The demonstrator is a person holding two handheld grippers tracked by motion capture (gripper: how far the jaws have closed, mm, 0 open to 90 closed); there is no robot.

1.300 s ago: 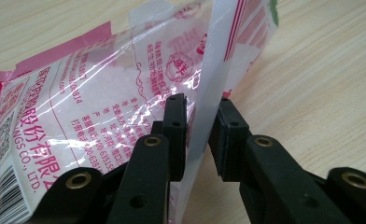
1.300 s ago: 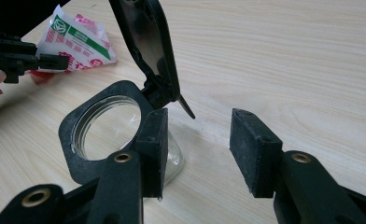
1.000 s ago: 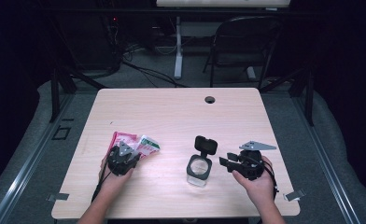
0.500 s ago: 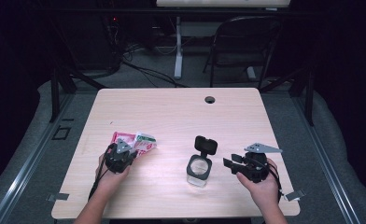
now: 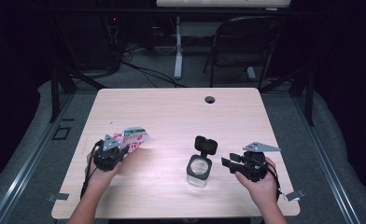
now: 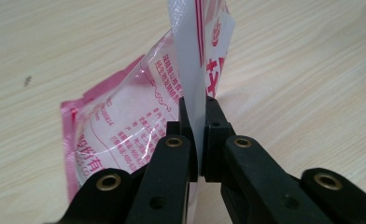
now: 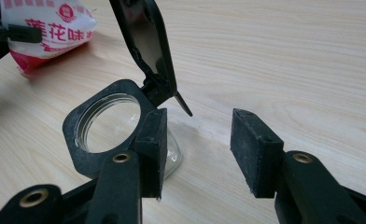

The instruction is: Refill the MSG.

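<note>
Left tongs (image 6: pixel 197 135) are pinching the pink and white packet (image 6: pixel 139 121) tight by its clear edge, lifting it off the worktop (image 5: pixel 172 112) at the left side. Both forearms are reaching in from the near edge, hands wrapping around the tool bodies. Right tongs (image 7: pixel 197 149) are hovering with jaws wide, holding nothing, just beside the clear jar (image 5: pixel 199 169), whose black lid (image 5: pixel 206 144) is standing flipped up.

The snack packet (image 7: pixel 45 28) bears red Chinese print, legibly "花味"; its smaller lines are unreadable.
</note>
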